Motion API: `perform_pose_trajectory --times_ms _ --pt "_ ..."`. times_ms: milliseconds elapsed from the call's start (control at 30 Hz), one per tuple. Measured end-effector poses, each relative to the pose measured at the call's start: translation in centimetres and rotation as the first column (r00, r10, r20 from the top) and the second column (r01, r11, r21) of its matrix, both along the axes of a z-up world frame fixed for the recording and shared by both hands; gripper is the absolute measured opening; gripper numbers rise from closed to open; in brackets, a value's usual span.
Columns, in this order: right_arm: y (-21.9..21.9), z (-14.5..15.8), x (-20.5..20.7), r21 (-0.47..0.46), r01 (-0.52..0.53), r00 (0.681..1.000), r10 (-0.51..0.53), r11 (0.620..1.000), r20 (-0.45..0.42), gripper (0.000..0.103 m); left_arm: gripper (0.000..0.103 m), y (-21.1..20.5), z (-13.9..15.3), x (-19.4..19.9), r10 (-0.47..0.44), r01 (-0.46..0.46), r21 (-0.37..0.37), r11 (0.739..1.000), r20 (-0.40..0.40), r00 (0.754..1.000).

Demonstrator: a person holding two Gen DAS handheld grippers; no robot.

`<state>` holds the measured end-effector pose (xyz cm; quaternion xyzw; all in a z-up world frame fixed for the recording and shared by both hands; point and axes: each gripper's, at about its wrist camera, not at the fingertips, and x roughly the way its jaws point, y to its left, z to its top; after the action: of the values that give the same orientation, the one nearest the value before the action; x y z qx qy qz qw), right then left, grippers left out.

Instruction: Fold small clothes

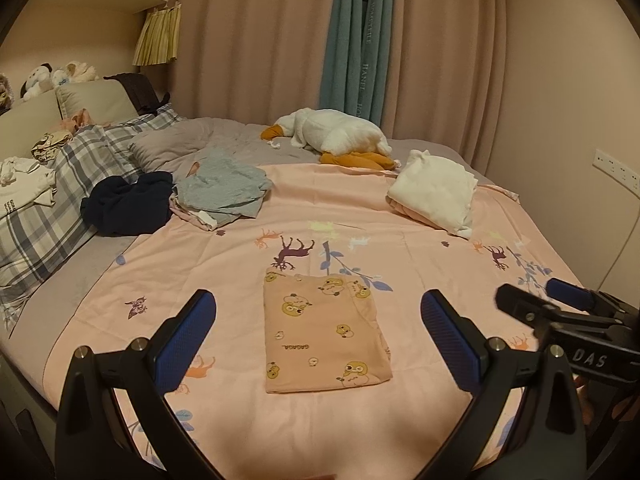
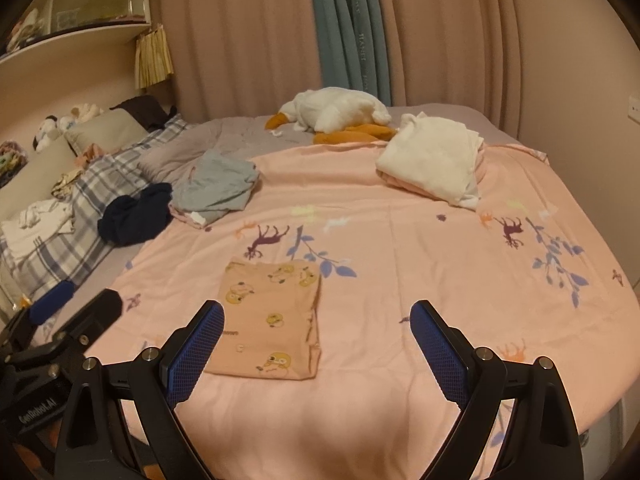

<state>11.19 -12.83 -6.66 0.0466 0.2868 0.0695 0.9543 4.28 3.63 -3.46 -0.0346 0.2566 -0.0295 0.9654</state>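
The folded peach garment (image 1: 325, 334) lies flat on the pink bedsheet (image 1: 420, 236), near the bed's front edge. The left gripper (image 1: 318, 344) and right gripper (image 2: 316, 356) hover above it, fingers spread wide apart, holding nothing. Unfolded clothes (image 1: 222, 188) lie well apart, toward the pillows.

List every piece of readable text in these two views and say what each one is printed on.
"GAGAGA." on the folded peach garment, seen upside down.
"DAS" on the right gripper body, left wrist view.
"GenRobot.AI" on the left gripper body, right wrist view.
"HANEE" or similar, running down the teal curtain; the letters above and below are too blurred to read.
Dark print on the white garment at far left: too small to read.
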Motion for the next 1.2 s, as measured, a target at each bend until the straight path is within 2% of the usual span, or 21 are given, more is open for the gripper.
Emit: perform_pose_trajectory --times_ms 167,400,1200 --pt "-1.0 0.2 -0.1 0.012 0.025 1.000 -0.025 1.000 0.005 0.094 0.103 1.1 -0.4 0.4 0.053 -0.054 -0.012 0.998 -0.007 0.999" --pt "-2.0 0.8 -0.4 0.018 0.081 0.996 -0.082 0.997 0.040 0.094 0.103 1.0 -0.6 0.6 0.059 -0.059 -0.008 0.998 -0.007 0.998" --pt "-2.1 0.5 -0.6 0.006 0.065 0.998 -0.065 0.998 0.025 0.094 0.103 0.3 -0.8 0.3 0.043 -0.043 0.000 0.999 -0.015 0.999"
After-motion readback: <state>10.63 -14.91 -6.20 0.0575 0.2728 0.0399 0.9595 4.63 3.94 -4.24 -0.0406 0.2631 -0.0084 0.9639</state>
